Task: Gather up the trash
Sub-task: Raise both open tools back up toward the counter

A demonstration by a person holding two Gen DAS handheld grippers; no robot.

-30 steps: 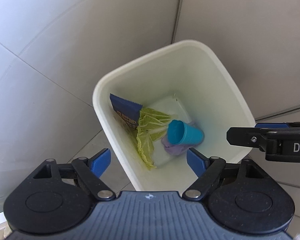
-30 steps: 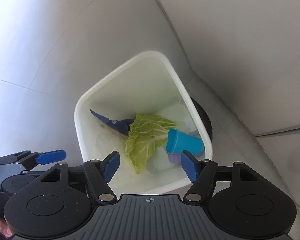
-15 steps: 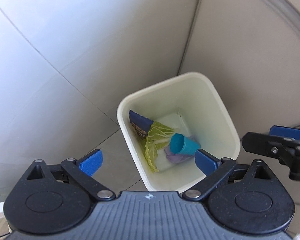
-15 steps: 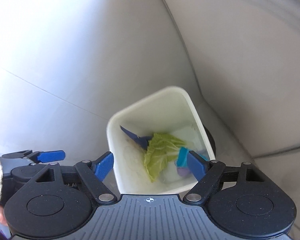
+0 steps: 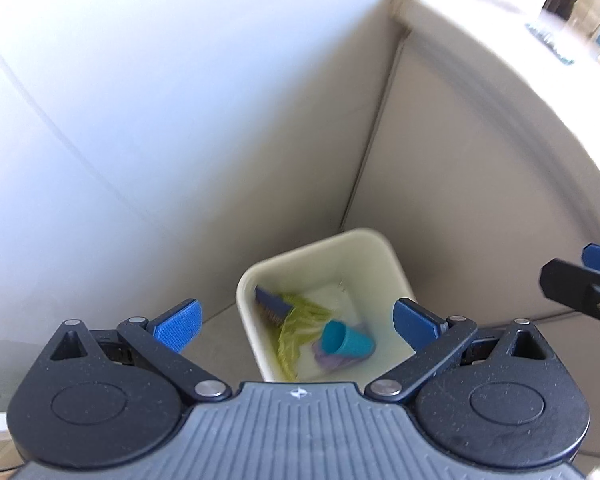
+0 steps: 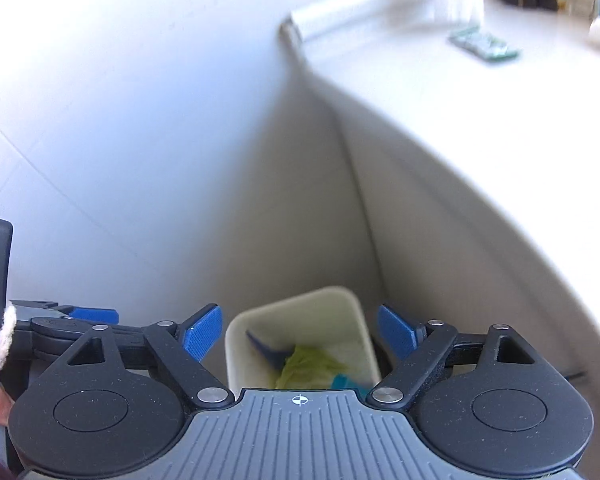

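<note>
Left gripper (image 5: 296, 322): mine, jaws spread wide, nothing between the pads. Right gripper (image 6: 300, 332): likewise spread and empty, held just beside the left.

Step in hand, as I judge it: bin loaded, next pickup to find. Best done by lifting both grippers well above the rim with jaws parted, then turning toward the counter (image 6: 480, 92), where small items lie, too blurred to name.

Bin (image 5: 260, 276): cream, on the floor in the corner between wall and cabinet. Contents – blue wrapper (image 5: 270, 306) against the left wall, green leaf (image 5: 296, 330) beside it, teal cup (image 5: 346, 338) on its side, lying on something purple (image 5: 336, 360)
</note>
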